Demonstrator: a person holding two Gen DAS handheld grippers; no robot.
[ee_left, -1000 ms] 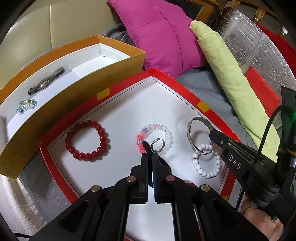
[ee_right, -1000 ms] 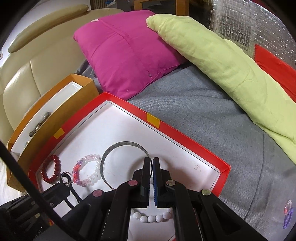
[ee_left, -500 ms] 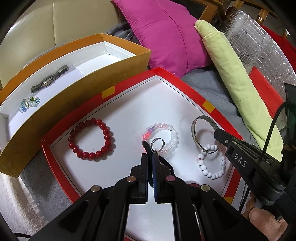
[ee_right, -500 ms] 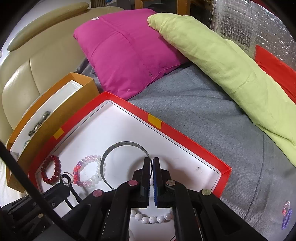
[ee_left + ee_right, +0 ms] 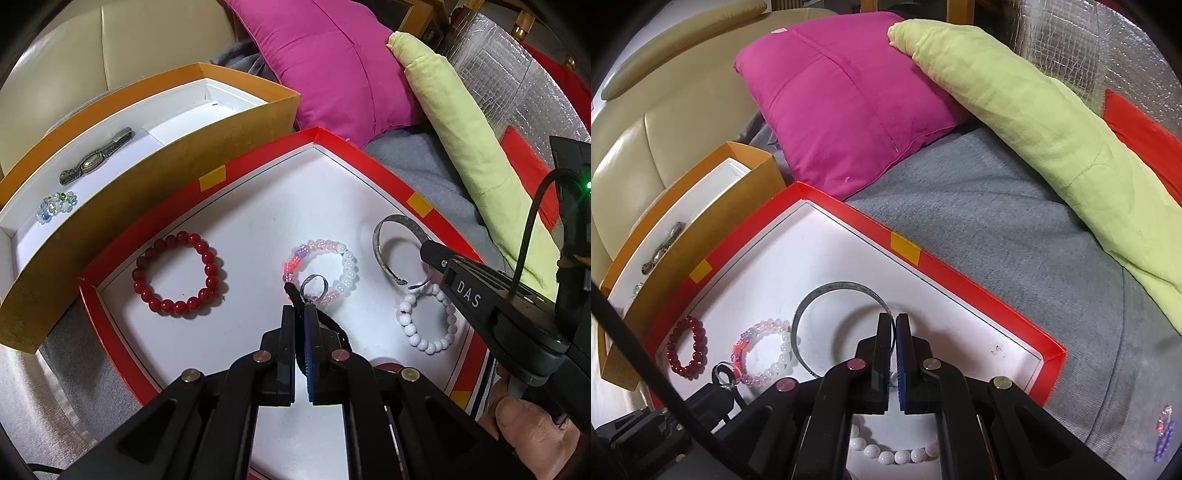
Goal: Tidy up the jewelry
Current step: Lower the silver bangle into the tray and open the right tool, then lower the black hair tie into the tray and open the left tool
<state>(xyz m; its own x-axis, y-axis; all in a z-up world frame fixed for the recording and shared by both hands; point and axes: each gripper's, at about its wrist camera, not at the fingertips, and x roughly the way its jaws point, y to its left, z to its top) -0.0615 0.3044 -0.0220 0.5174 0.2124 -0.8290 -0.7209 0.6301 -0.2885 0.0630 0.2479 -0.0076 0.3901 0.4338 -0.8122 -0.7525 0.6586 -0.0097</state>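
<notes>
While the left gripper (image 5: 302, 312) is pinching the small silver ring (image 5: 314, 287) at lower centre above the red tray (image 5: 258, 162), probably for the orange box (image 5: 155, 177) at upper left, the right gripper (image 5: 893, 325) is clamping the silver bangle (image 5: 812, 306).

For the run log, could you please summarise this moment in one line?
left hand-held gripper: shut on ring | right hand-held gripper: shut on silver bangle

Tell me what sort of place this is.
Most likely a living room at home, with the work laid out on a sofa. A cream leather sofa back, a pink cushion and a grey blanket under the red tray all point to that.
</notes>
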